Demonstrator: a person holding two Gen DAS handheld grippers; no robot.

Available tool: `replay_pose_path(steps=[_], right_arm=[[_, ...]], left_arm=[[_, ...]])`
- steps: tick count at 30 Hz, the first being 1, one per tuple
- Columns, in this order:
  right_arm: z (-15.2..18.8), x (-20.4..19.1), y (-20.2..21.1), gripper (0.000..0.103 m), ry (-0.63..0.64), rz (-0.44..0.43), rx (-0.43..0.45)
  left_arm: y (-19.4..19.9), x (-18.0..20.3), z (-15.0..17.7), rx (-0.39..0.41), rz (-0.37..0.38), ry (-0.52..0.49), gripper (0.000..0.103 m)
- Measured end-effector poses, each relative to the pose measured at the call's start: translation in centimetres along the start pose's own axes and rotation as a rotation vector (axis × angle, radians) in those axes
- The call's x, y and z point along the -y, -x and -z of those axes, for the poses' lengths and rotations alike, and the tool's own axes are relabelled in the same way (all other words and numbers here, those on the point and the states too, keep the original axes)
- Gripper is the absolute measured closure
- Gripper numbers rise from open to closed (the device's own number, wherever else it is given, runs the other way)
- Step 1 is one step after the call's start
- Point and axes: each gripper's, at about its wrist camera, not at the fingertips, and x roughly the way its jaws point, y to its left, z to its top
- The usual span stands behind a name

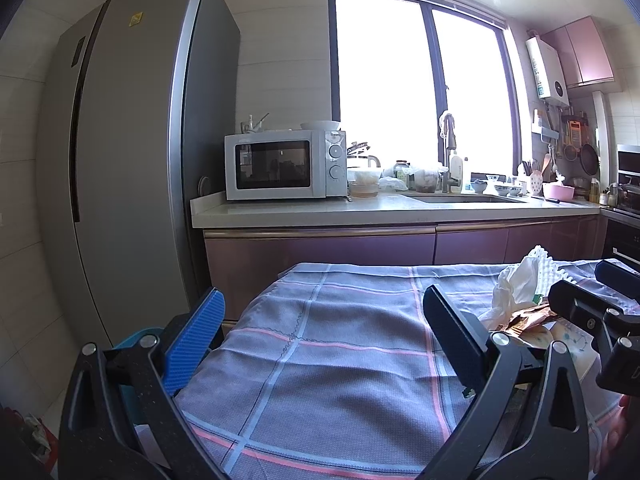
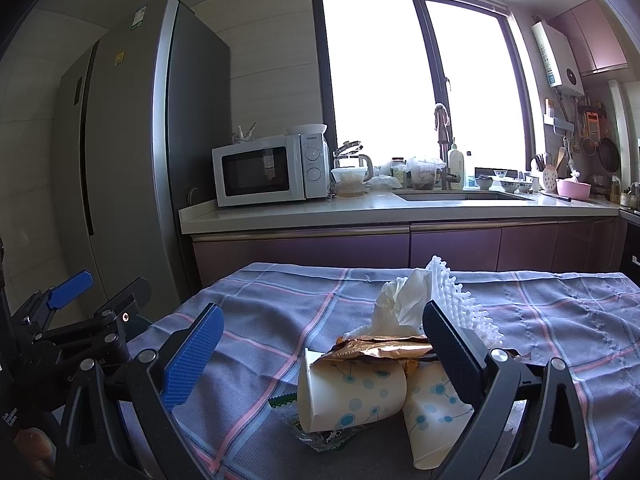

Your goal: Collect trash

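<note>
Right gripper (image 2: 320,344) spread wide, empty, over paper cups (image 2: 352,396); left gripper (image 1: 324,320) also released, left of pile.

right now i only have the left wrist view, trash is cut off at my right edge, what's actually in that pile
Observer: Two paper cups with blue dots lie on their sides; the nearer-left paper cup has its open mouth facing left.
Operator: anything on top of them
Observer: A gold-brown wrapper lies across the cups, with crumpled white tissue and white foam netting behind it.
Operator: is the right gripper on anything yet
Observer: No. The right gripper is open, its fingers either side of the pile, gripping nothing.
Operator: anything small i'd miss
Observer: A clear plastic wrapper with green print lies flat on the checked tablecloth, under the left cup.
</note>
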Motion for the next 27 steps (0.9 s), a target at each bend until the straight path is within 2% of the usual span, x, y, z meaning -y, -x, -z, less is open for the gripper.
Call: replay_pose_path(steps=[14,20,23,27], right_arm=[[-0.2,0.7,-0.1,0.007,-0.014,-0.002,-0.012],[-0.3,2.6,-0.2,0.007,-0.024,0.044,-0.022],[-0.2,4.3,-0.3,0.007,-0.045,0.077,-0.041],[0.4,6.1,-0.7,0.012,-0.066,0.101,-0.079]], left_arm=[[-0.5,0.8,0.3,-0.02,0.026,-0.012,0.005],[-1.1,2.0,0.6,-0.06,0.091,-0.032,0.005],[-1.6,3.0,0.9,-0.089,0.143,-0.052,0.005],[-2.1,4.5,1.3,-0.131,0.232,-0.073,0.005]])
